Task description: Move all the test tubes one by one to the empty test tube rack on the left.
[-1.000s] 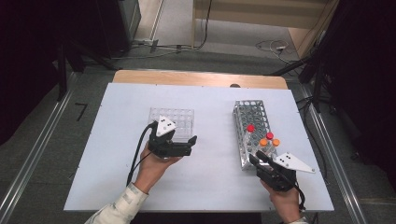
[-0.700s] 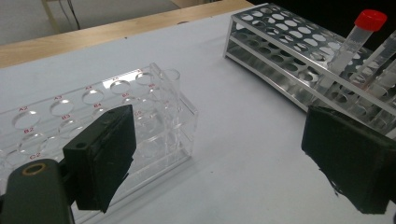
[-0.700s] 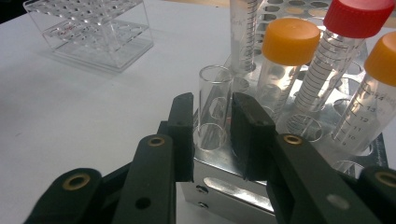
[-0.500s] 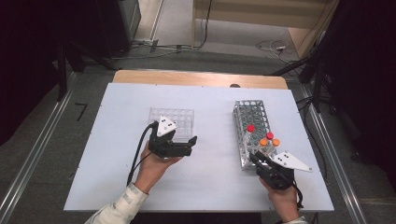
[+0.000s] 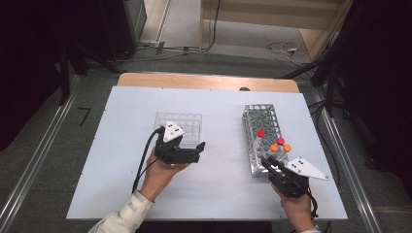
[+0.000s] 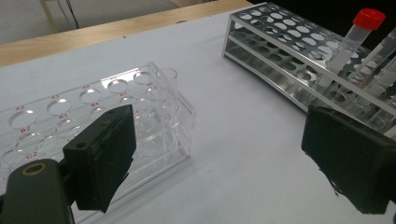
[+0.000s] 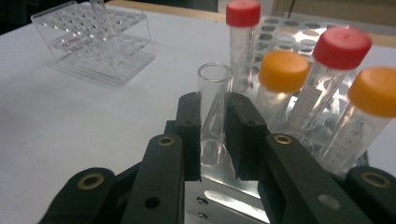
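My right gripper is shut on an uncapped clear glass tube that stands in the near end of the metal rack. Its jaws have just been closing with this tube between them, and both pads now press on its sides. Beside that tube stand two red-capped tubes and two orange-capped tubes. My left gripper is open with nothing between its jaws, and it hovers just right of the clear acrylic rack. One clear tube stands in that rack's corner.
The white table has a wooden strip along its far edge. The acrylic rack lies left of centre and the metal rack right of centre. Dark floor and metal rails surround the table.
The right gripper has shifted only slightly at the near end of the metal rack. The left hand has kept still.
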### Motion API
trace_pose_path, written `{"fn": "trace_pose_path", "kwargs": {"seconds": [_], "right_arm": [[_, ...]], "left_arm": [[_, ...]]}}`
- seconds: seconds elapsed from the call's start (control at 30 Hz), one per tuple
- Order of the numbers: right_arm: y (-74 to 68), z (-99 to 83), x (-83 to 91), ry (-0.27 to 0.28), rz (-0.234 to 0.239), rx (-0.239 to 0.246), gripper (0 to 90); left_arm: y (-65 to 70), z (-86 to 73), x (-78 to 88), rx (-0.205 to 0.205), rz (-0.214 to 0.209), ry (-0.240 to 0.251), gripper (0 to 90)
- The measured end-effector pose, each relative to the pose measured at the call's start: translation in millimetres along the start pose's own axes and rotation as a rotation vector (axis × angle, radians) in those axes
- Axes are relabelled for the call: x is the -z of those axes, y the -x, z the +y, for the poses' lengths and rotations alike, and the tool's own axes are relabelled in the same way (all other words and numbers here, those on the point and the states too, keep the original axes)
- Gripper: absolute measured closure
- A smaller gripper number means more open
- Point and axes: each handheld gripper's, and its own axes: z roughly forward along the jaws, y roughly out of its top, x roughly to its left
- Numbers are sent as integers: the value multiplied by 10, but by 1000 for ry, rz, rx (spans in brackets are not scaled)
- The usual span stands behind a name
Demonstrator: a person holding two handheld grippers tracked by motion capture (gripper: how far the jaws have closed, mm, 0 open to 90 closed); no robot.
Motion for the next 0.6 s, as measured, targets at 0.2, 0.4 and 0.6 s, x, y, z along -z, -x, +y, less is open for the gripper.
{"fn": "trace_pose_path", "kwargs": {"seconds": [0.2, 0.4, 0.6], "right_arm": [[-25, 171, 131, 41, -5, 7, 736], [-39, 282, 214, 69, -3, 17, 736], [-116, 344, 214, 84, 27, 29, 736]], "left_arm": [[0, 6, 10, 3, -1, 3, 109], [9, 10, 16, 9, -8, 6, 109], [16, 19, 30, 10, -11, 8, 111]]}}
